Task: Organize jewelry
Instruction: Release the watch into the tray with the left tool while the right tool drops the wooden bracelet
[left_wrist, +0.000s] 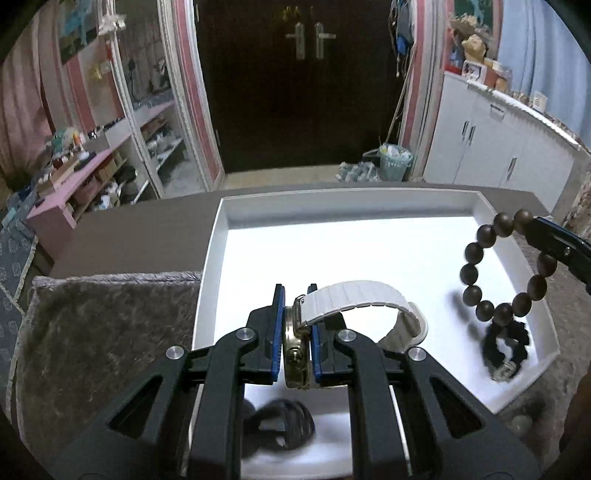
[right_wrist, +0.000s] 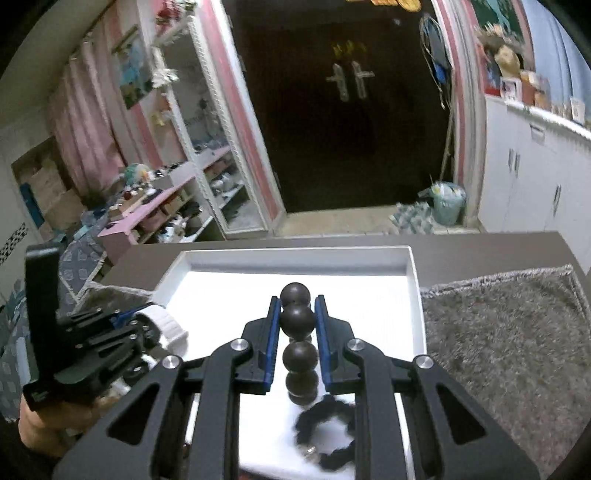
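Observation:
My left gripper (left_wrist: 296, 295) is shut on a gold-cased watch (left_wrist: 295, 347) with a white strap (left_wrist: 365, 295), held over the white tray (left_wrist: 221, 236). My right gripper (right_wrist: 296, 301) is shut on a dark wooden bead bracelet (right_wrist: 297, 321), which hangs above the tray (right_wrist: 413, 295); the bracelet also shows at the right of the left wrist view (left_wrist: 476, 254). A black beaded bracelet (left_wrist: 504, 343) lies in the tray near its right rim, below the beads (right_wrist: 325, 424). Another dark item (left_wrist: 284, 424) lies in the tray under my left gripper.
The tray sits on a grey fuzzy mat (left_wrist: 103, 332) on a brown table (left_wrist: 147, 229); the mat extends right of the tray (right_wrist: 509, 339). A small grey bead (left_wrist: 521, 424) lies on the mat by the tray's right corner. The left gripper (right_wrist: 110, 332) is close at left.

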